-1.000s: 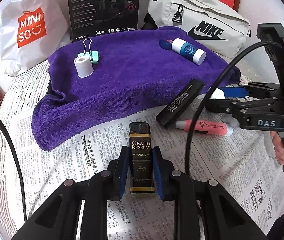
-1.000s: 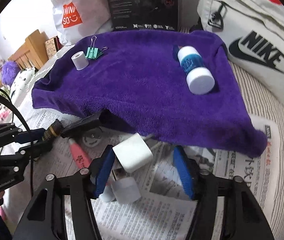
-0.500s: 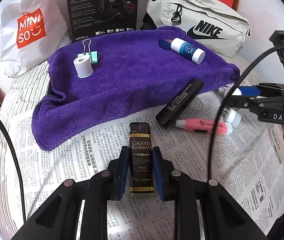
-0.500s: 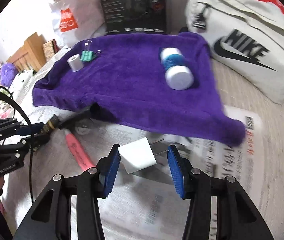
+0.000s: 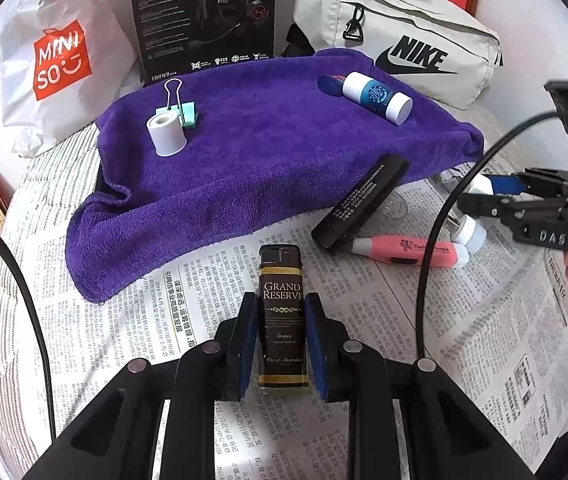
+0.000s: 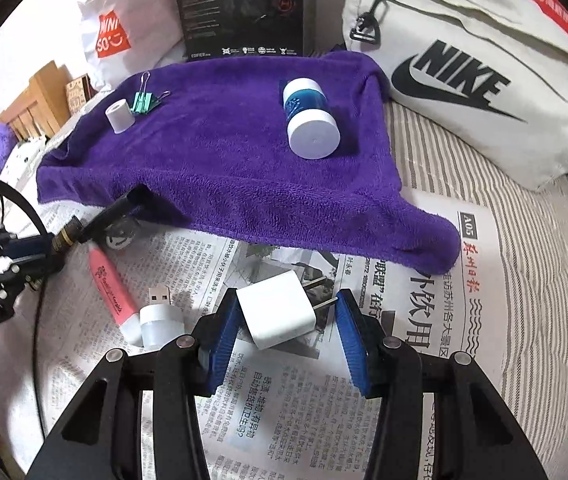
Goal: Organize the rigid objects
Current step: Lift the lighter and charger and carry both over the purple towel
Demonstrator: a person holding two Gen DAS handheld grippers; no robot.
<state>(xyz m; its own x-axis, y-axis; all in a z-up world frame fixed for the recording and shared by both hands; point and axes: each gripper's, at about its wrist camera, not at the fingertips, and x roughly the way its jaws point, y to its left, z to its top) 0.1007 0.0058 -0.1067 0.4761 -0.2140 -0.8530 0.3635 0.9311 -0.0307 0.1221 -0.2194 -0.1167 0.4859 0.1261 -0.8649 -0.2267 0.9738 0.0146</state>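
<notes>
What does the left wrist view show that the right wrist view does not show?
Only the left wrist view shows the Grand Reserve lighter clamped in the left gripper. Only the right wrist view shows the white charger between the right gripper's open jaws, and the USB plug. Both show the purple towel, pink highlighter and blue-white bottle.

The purple towel (image 6: 224, 152) hides the black bar's (image 6: 118, 210) far end.
</notes>
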